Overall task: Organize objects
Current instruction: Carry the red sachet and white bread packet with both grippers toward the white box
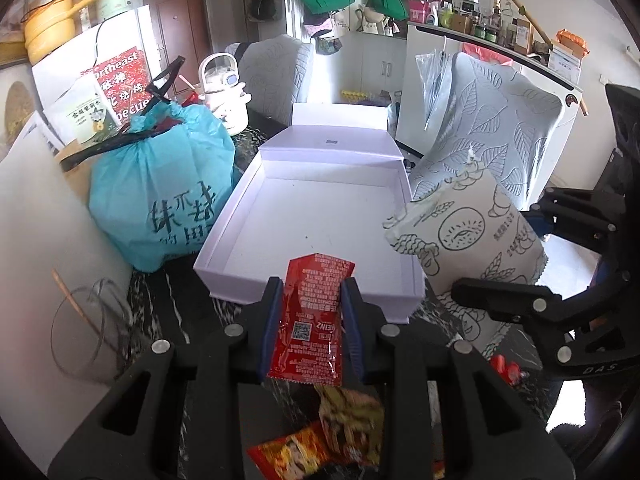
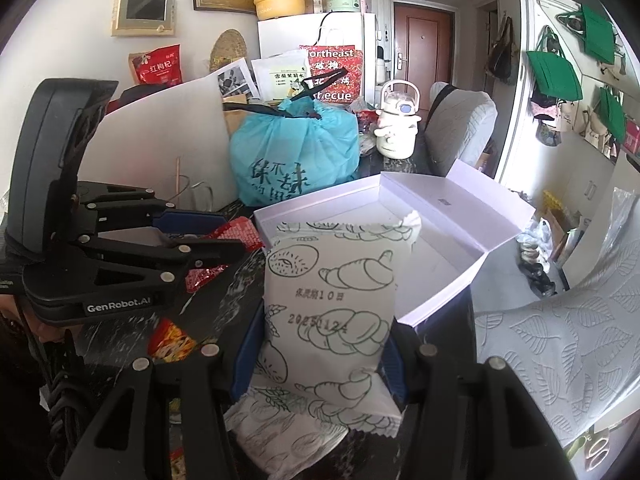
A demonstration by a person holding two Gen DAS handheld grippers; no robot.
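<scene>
My left gripper (image 1: 310, 292) is shut on a red ketchup packet (image 1: 310, 320) and holds it just before the near wall of an open white box (image 1: 320, 216). The box is empty, its lid folded back. My right gripper (image 2: 320, 344) is shut on a puffy white bread bag (image 2: 332, 304) printed with green pastry drawings, held at the box's near corner (image 2: 440, 276). The bread bag shows at the right in the left wrist view (image 1: 468, 240). The left gripper with the packet shows at the left in the right wrist view (image 2: 224, 240).
A teal plastic bag (image 1: 160, 192) stands left of the box on the dark marble table (image 1: 160, 292). Snack packets (image 1: 320, 436) lie under my left gripper; a second printed bag (image 2: 280, 436) under my right. A leaf-patterned chair (image 1: 496, 128) stands right; a white kettle (image 1: 224, 88) behind.
</scene>
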